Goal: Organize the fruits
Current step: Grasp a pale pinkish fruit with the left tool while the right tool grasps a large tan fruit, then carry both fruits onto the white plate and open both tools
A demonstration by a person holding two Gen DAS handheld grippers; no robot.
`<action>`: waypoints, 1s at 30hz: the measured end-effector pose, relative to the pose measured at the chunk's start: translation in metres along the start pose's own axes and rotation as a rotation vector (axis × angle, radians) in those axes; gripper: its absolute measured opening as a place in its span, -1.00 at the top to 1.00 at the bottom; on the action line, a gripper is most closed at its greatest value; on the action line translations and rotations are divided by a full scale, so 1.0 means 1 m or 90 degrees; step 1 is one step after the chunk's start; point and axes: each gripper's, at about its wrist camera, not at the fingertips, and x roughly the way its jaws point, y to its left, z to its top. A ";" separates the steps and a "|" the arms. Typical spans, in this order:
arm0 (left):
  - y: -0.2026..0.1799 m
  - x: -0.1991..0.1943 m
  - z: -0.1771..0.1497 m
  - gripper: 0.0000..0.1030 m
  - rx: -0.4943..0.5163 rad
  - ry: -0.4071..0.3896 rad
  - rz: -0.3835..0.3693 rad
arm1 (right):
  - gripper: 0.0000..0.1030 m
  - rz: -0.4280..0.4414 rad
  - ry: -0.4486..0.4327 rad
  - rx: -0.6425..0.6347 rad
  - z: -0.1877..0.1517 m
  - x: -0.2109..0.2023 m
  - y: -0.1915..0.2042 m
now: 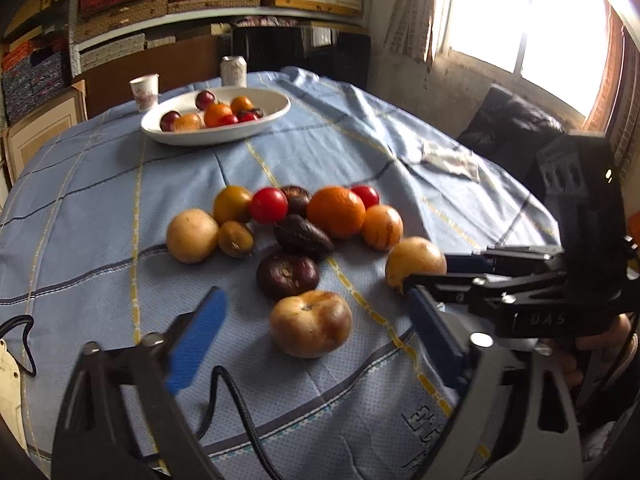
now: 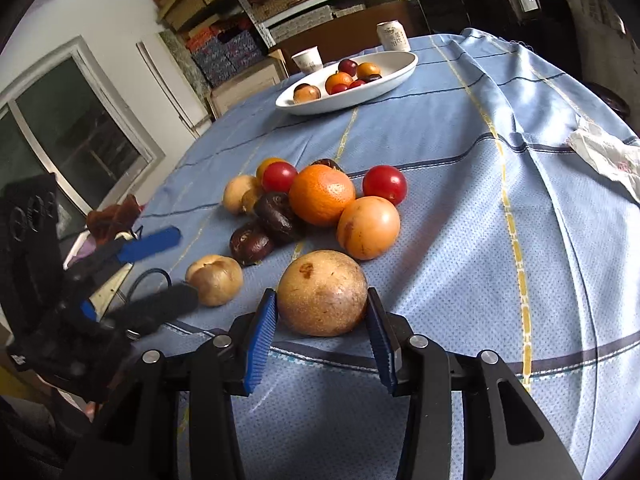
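Loose fruit lies in a pile mid-table on the blue cloth (image 1: 100, 208): an orange (image 1: 336, 210) (image 2: 322, 196), red tomatoes (image 1: 269, 205), dark purple fruits (image 1: 287, 274) and yellow-brown ones. A white oval bowl (image 1: 272, 120) (image 2: 400, 72) at the far side holds several fruits. My right gripper (image 2: 320, 304) (image 1: 424, 270) is shut on a round tan fruit (image 2: 322, 292) (image 1: 414, 262) that rests on the cloth. My left gripper (image 1: 316, 294) (image 2: 188, 266) is open, with a flattened brownish fruit (image 1: 310, 322) (image 2: 214, 280) lying between its blue pads (image 1: 200, 340), untouched.
A paper cup (image 1: 145, 90) and a drinks can (image 1: 234, 70) stand behind the bowl. Crumpled paper (image 1: 452, 162) (image 2: 608, 156) lies at the table's right side. A black cable (image 1: 236, 412) trails near the front edge. Shelves fill the back wall.
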 end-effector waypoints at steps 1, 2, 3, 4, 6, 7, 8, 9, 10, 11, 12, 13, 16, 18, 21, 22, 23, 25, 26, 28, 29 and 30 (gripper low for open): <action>-0.002 0.004 0.000 -0.41 0.006 0.016 0.001 | 0.13 -0.001 -0.001 -0.002 0.000 0.000 0.000; -0.002 0.007 0.000 -0.31 0.009 0.025 0.004 | 0.13 -0.002 -0.001 -0.004 -0.001 0.000 0.000; -0.003 0.011 -0.001 -0.26 0.010 0.036 0.006 | 0.13 0.000 -0.003 -0.005 -0.001 0.000 0.000; -0.003 0.012 -0.001 -0.24 0.010 0.041 0.004 | 0.13 0.002 -0.004 -0.004 -0.002 0.000 -0.001; -0.002 0.014 -0.001 -0.24 0.006 0.050 -0.001 | 0.13 0.007 -0.005 0.001 -0.002 0.000 -0.002; -0.002 0.015 -0.001 -0.21 0.006 0.055 -0.001 | 0.13 0.008 -0.006 0.001 -0.003 0.000 -0.002; -0.002 0.017 -0.001 -0.12 0.006 0.062 0.000 | 0.13 0.008 -0.006 -0.001 -0.003 0.000 -0.002; -0.002 0.018 -0.002 -0.11 0.006 0.065 0.007 | 0.13 0.008 -0.006 -0.002 -0.003 -0.001 -0.002; -0.002 0.017 -0.003 -0.07 0.005 0.066 0.010 | 0.13 0.009 -0.006 -0.004 -0.004 -0.001 -0.002; -0.001 0.017 -0.003 -0.02 0.003 0.065 0.013 | 0.13 0.011 -0.006 -0.003 -0.004 -0.001 -0.002; 0.000 0.017 -0.002 0.00 -0.002 0.064 0.014 | 0.13 0.014 -0.006 -0.002 -0.004 0.000 -0.003; 0.002 0.017 -0.002 0.05 -0.006 0.063 0.014 | 0.13 0.015 -0.006 -0.002 -0.004 0.000 -0.004; 0.005 0.017 -0.001 0.14 -0.020 0.065 0.012 | 0.13 0.015 -0.007 -0.003 -0.005 0.000 -0.004; 0.006 0.017 -0.001 0.14 -0.019 0.066 0.013 | 0.13 0.012 -0.008 -0.008 -0.005 0.000 -0.003; 0.001 0.016 -0.003 0.15 -0.005 0.065 0.028 | 0.13 0.015 -0.009 -0.010 -0.006 0.001 -0.004; -0.001 0.015 -0.003 0.15 -0.001 0.063 0.033 | 0.13 0.016 -0.009 -0.010 -0.006 0.001 -0.004; -0.001 0.014 -0.004 0.15 -0.001 0.061 0.034 | 0.13 0.016 -0.009 -0.011 -0.006 0.000 -0.004; 0.002 0.010 -0.003 0.15 -0.012 0.060 0.017 | 0.13 0.016 -0.007 -0.013 -0.005 0.000 -0.004; 0.004 0.009 -0.002 0.15 -0.017 0.065 0.008 | 0.13 0.016 -0.004 -0.017 -0.003 -0.001 -0.003; 0.007 0.005 0.000 0.15 -0.010 0.073 0.007 | 0.13 0.024 0.011 -0.036 0.002 -0.002 -0.001; 0.008 0.004 0.001 0.15 -0.007 0.073 0.010 | 0.14 0.033 0.015 -0.038 0.007 -0.003 -0.001; 0.011 0.001 0.003 0.15 -0.005 0.074 0.009 | 0.14 0.046 0.017 -0.039 0.012 -0.005 -0.001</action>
